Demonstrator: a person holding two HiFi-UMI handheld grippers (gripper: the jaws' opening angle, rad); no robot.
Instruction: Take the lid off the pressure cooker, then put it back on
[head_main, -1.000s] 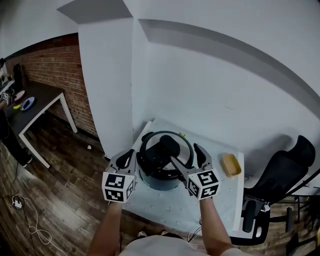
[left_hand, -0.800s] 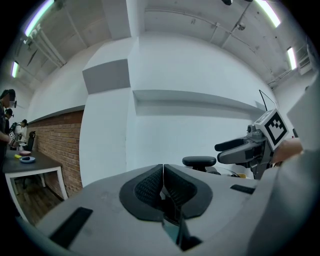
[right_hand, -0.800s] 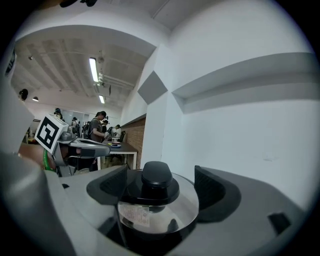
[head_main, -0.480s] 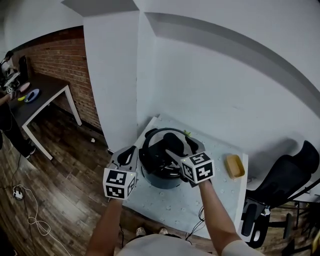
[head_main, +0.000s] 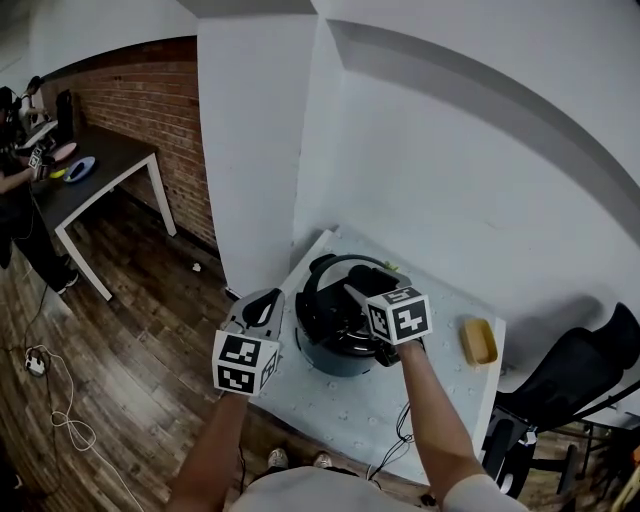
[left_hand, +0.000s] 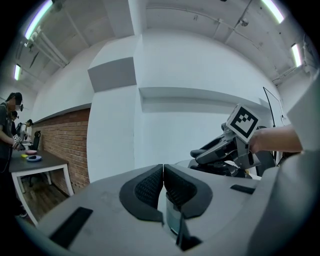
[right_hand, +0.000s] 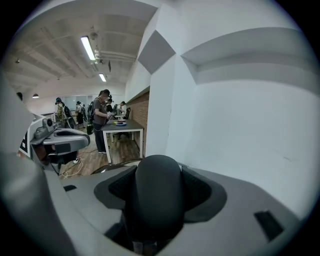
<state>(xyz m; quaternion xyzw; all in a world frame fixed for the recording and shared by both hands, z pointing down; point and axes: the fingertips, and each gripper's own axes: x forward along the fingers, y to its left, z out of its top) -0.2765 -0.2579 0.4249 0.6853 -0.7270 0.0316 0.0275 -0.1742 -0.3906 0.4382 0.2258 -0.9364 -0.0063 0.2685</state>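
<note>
The dark pressure cooker (head_main: 345, 358) stands on the white table (head_main: 420, 400) with its lid (head_main: 322, 305) on top. My right gripper (head_main: 362, 290) reaches over the lid from the right and is shut on the lid's black handle (right_hand: 152, 192), which fills the space between its pads. My left gripper (head_main: 268, 300) hovers just left of the cooker, apart from it. In the left gripper view its pads (left_hand: 150, 186) meet with nothing between them, and the right gripper (left_hand: 202, 152) shows beyond, over the cooker.
A small yellow object (head_main: 478, 342) lies at the table's right side. A black chair (head_main: 570, 380) stands further right. A white pillar rises behind the table's left corner. A dark desk (head_main: 100, 165) with people is far left; a cable (head_main: 60, 420) lies on the wooden floor.
My right gripper moved from the cooker's right side in over the lid and shut on the handle. My left gripper stayed beside the cooker.
</note>
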